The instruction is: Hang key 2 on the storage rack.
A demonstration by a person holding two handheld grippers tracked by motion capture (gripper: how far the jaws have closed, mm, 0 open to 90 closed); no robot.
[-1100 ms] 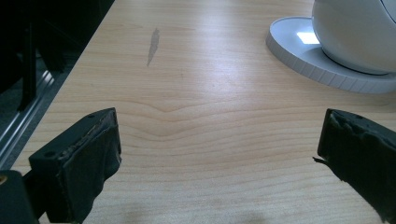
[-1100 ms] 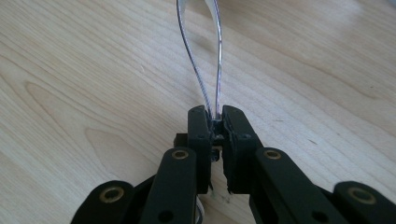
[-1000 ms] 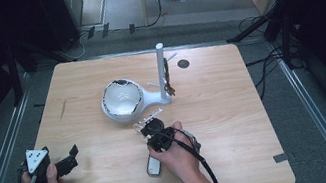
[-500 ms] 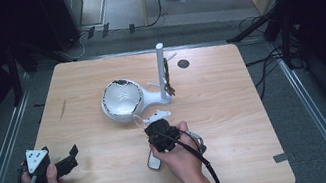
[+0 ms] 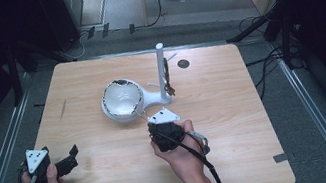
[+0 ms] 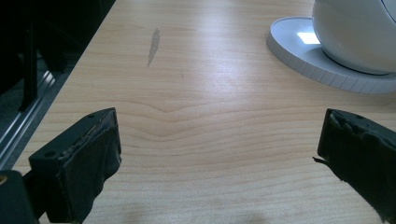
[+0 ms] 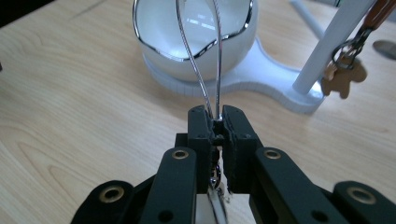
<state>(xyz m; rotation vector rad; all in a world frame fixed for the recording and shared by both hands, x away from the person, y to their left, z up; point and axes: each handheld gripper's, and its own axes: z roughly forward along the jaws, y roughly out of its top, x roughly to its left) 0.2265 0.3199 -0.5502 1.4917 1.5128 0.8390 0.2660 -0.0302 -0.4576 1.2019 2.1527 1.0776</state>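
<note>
My right gripper is shut on a thin steel wire loop, and small metal pieces hang under its jaws. In the high view the right gripper is held just in front of the white stand's bowl, pointing at it. A silvery piece shows beside the right hand. The stand's upright post carries a brown bear-shaped charm on a ring. My left gripper rests at the table's front left, open with nothing between its jaws.
The stand's round base lies ahead and to the right of the left gripper. A dark round mark sits behind the post. Bare wood stretches right of the stand. Cables trail from both grippers over the front edge.
My right hand has risen and moved forward toward the bowl with the wire loop in its jaws. The left hand has stayed put.
</note>
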